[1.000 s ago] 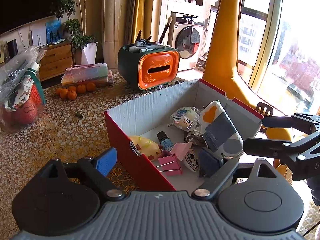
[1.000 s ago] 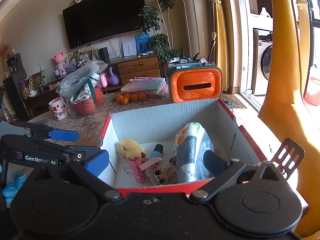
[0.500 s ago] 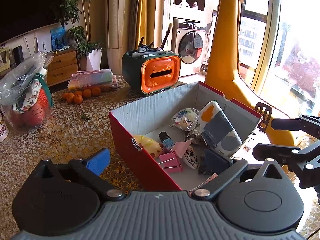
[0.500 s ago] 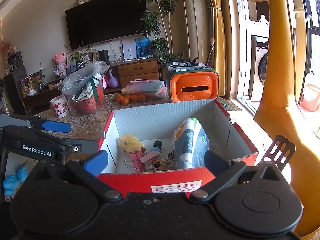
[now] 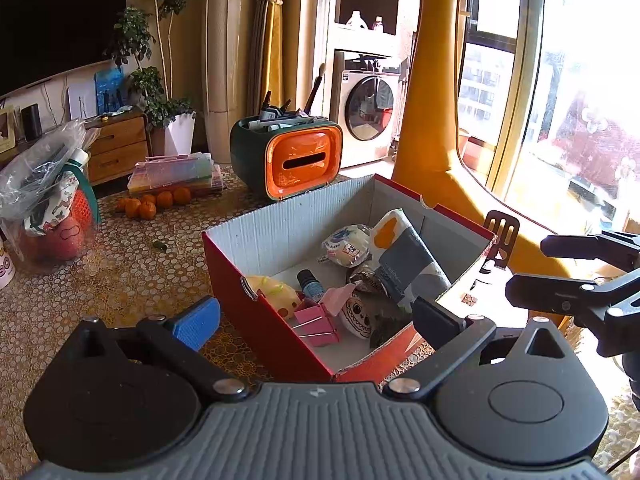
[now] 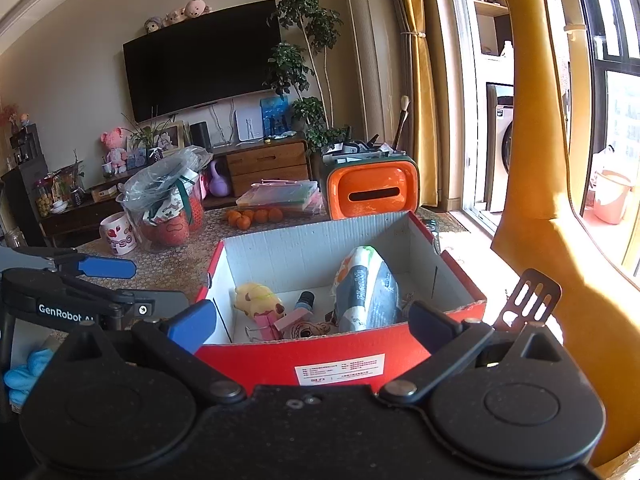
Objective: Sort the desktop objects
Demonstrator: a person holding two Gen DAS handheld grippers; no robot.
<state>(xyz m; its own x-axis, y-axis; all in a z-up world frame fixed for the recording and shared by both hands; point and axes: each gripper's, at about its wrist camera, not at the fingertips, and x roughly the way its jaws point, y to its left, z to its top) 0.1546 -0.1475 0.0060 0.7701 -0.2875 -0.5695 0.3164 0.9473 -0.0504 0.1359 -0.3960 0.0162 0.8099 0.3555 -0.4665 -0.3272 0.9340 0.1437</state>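
Left wrist view: my left gripper [image 5: 316,318] has its jaws spread wide with nothing clamped, fingertips either side of the near corner of the red box [image 5: 256,312]. Box sits on the patterned table [image 5: 120,280], holding a tissue pack [image 5: 408,256], pink binder clips [image 5: 316,322], a small bottle [image 5: 310,282], a yellow toy [image 5: 272,292] and a round wrapped snack [image 5: 346,240]. Right gripper [image 5: 568,268] visible at right edge, beside the box. Orange organizer [image 5: 304,160] behind the box

Right wrist view: my right gripper [image 6: 312,326] also wide apart, empty, facing the box's labelled red front wall [image 6: 340,360]. Left gripper [image 6: 100,280] at left, over the table. Black slotted spatula [image 6: 528,296] sticks up just right of the box. Oranges [image 6: 252,216] further back
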